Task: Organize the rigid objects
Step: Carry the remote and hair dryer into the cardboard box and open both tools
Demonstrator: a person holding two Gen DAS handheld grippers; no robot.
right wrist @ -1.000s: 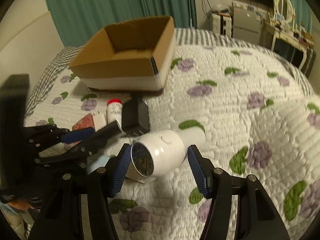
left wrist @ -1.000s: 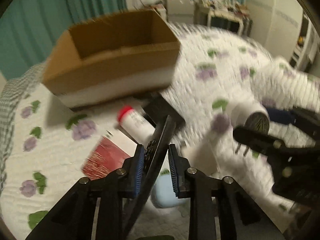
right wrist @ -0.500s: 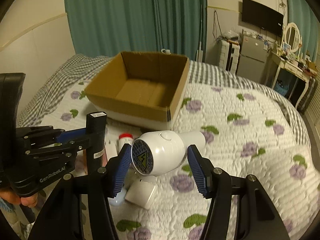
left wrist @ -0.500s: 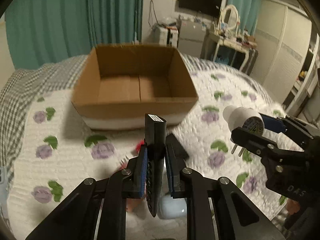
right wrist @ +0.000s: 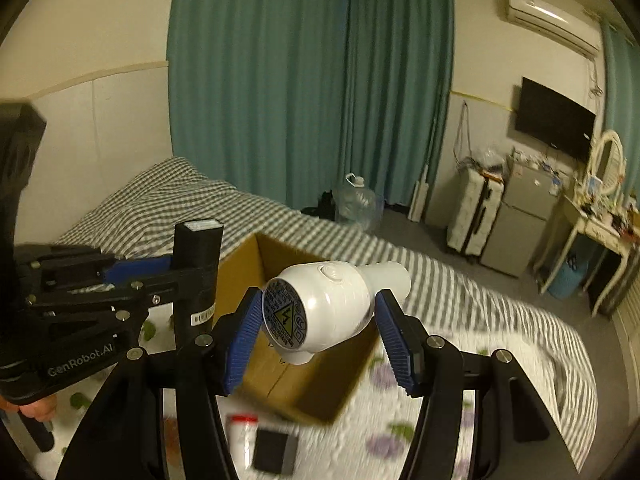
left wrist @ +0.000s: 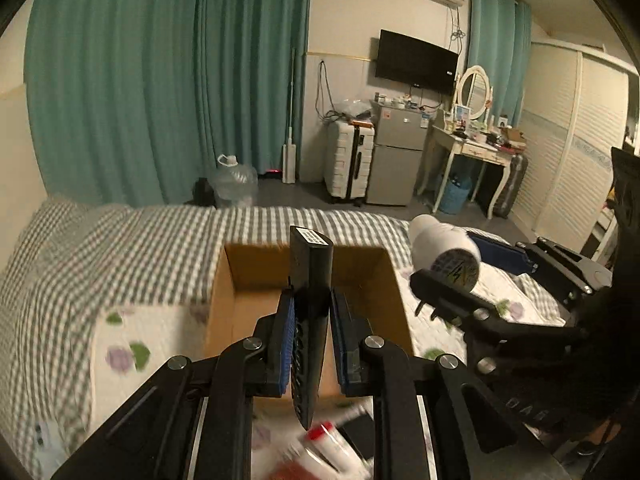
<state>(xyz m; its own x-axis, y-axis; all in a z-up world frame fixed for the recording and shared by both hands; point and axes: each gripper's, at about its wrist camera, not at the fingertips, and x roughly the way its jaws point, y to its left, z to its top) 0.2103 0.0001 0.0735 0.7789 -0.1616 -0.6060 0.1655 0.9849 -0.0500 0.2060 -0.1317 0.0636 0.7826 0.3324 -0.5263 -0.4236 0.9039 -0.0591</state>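
Note:
My left gripper is shut on a black remote control, held upright above the open cardboard box on the bed. It also shows in the right wrist view. My right gripper is shut on a white plug-in device with a warning label, held over the box. That device and gripper show at the right of the left wrist view.
A red-capped white bottle and a black block lie on the floral quilt in front of the box. Beyond the bed stand a suitcase, a small fridge and a dressing table.
Both grippers rose and tilted up with their objects still held. The box now sits lower in both views, right under the remote and the white device.

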